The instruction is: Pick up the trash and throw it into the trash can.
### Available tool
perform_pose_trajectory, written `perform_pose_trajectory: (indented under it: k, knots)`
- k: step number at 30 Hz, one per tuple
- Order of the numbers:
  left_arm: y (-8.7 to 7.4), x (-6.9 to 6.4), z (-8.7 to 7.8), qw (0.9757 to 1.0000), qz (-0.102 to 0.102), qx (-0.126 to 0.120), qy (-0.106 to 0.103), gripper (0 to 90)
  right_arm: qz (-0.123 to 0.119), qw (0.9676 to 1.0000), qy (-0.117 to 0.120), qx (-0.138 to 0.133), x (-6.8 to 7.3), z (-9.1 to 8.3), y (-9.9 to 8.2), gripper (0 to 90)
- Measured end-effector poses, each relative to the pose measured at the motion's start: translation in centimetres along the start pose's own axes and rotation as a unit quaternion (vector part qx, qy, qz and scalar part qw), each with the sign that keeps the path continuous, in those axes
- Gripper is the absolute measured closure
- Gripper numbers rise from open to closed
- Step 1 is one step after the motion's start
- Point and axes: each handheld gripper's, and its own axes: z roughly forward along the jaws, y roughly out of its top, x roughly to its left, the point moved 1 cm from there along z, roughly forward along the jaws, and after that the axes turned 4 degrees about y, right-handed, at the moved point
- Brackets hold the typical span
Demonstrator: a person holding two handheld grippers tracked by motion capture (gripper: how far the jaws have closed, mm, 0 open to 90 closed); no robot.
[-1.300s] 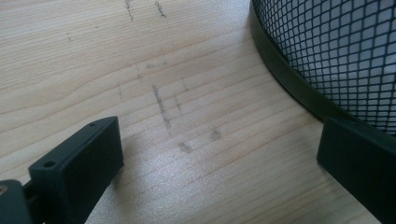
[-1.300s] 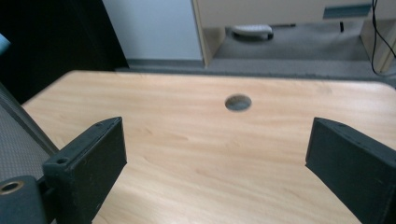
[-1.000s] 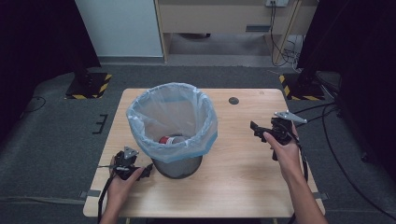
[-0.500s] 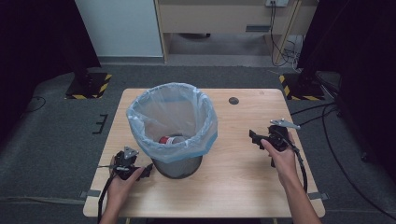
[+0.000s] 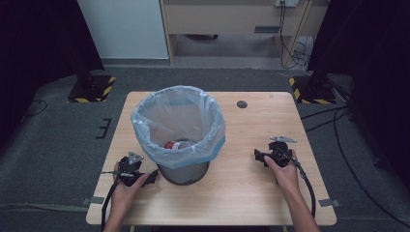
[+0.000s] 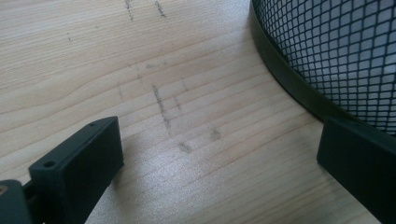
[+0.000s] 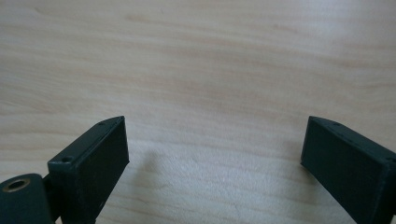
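On table [image 5: 232, 193], right tool [image 5: 261, 155] lowered since a second ago, now resting at 3 o'clock of bin [image 5: 179, 133], released, empty. Left tool [image 5: 151, 176] at 7 o'clock, released. Bottle [image 5: 175, 144] inside bin; drop looks done.

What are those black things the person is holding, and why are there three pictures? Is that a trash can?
Yes, a mesh trash can with a blue plastic bag stands on the wooden table; something red and white lies inside. The person holds two grabbing tools, the left gripper and the right gripper. One camera looks down from above. Two small cameras ride on the tools, looking past their black jaws. Both tools are open and hold nothing. The left one's camera sees the can's mesh close by.
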Motion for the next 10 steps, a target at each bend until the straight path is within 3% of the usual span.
perform_pose_trajectory:
  k: [6, 10]
  knots:
    - [0.0, -0.04, 0.0, 1.0, -0.001, 0.0, 0.0, 0.0, -0.027, 0.9992, -0.03, 0.001, 0.26, 0.31, -0.51, 7.7]
    - [0.0, -0.07, 0.0, 1.0, -0.001, 0.0, 0.0, 0.0, -0.026, 0.9992, -0.03, 0.003, 0.19, 0.28, -0.54, 6.7]
